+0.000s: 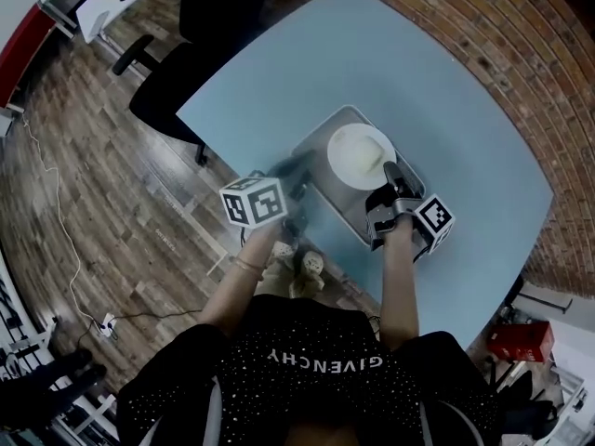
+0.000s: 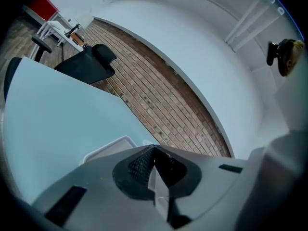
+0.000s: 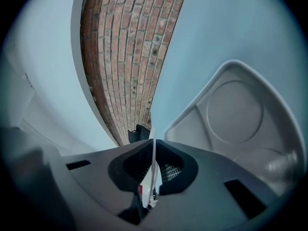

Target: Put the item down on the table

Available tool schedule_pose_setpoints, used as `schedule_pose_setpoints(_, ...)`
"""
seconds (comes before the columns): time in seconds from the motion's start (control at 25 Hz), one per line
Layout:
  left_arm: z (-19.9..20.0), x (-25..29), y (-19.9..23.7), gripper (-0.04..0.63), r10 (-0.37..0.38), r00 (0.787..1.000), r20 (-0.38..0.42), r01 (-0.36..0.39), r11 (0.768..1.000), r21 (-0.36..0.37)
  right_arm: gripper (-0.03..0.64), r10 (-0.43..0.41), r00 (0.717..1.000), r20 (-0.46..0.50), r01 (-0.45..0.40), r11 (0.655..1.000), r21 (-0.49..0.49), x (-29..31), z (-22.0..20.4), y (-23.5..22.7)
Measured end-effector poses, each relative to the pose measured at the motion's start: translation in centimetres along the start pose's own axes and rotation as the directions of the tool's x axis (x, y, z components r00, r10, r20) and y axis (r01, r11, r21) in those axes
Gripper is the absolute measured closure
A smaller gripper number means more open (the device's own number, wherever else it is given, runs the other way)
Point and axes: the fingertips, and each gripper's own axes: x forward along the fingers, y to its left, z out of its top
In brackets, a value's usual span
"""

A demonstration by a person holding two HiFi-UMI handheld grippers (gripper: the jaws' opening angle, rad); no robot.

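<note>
Light-blue table below, brickwork beyond its far edge. White plate pinched by the rim in the clenched right gripper, reaching forward over the grey tray; resting or lifted, cannot tell. Clamped too, the left gripper, on a thin pale edge, apparently the tray's rim. Likely mid-carry. Needed next: bare tabletop beside the tray, a level lowering, then release.

Right gripper clamped on a plate seen edge-on
The jaws are pressed against a thin white plate that stands upright between them, showing only as a narrow line. Right of the jaws a grey tray with a round recess lies on the pale blue desk. Ahead and to the left runs a strip of brick, with a small dark shape, too unclear to name, just beyond the jaw tips.
</note>
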Motion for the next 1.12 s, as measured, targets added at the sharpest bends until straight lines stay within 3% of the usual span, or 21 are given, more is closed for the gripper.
schedule_pose_setpoints(0.28, -0.1, 1.6, 2.6, 0.586, -0.014, 0.999, -0.038, 0.017, 0.997, 0.071, 0.594, -0.077, 0.996, 0.032, 0.075, 0.996, 0.054, 3.5, -0.5, -4.1)
schedule_pose_setpoints(0.56, -0.4, 2.8, 4.1, 0.585, -0.016, 0.998, -0.067, 0.023, 0.995, 0.097, 0.594, -0.147, 0.988, 0.042, 0.150, 0.987, -0.061, 4.8, -1.2, -5.5)
schedule_pose_setpoints(0.88, -1.1, 2.9, 4.0, 0.585, 0.000, 0.997, -0.080, 0.008, 0.995, 0.095, 0.590, -0.238, 0.970, 0.051, 0.242, 0.966, -0.095, 5.5, -1.2, -6.3)
schedule_pose_setpoints(0.92, -1.1, 2.8, 3.8, 0.585, -0.002, 0.997, -0.081, 0.010, 0.995, 0.096, 0.551, -0.244, 0.969, 0.033, 0.246, 0.962, -0.114, 5.7, -1.5, -6.0)
schedule_pose_setpoints(1.0, -1.1, 2.5, 3.6, 0.586, -0.002, 0.997, -0.081, 0.010, 0.995, 0.104, 0.353, -0.254, 0.967, -0.002, 0.249, 0.953, -0.175, 6.2, -2.2, -5.2)
schedule_pose_setpoints(1.12, -1.1, 2.0, 3.0, 0.586, 0.001, 0.997, -0.072, 0.008, 0.993, 0.119, 0.281, -0.317, 0.948, 0.025, 0.308, 0.896, -0.319, 5.7, -2.0, -4.3)
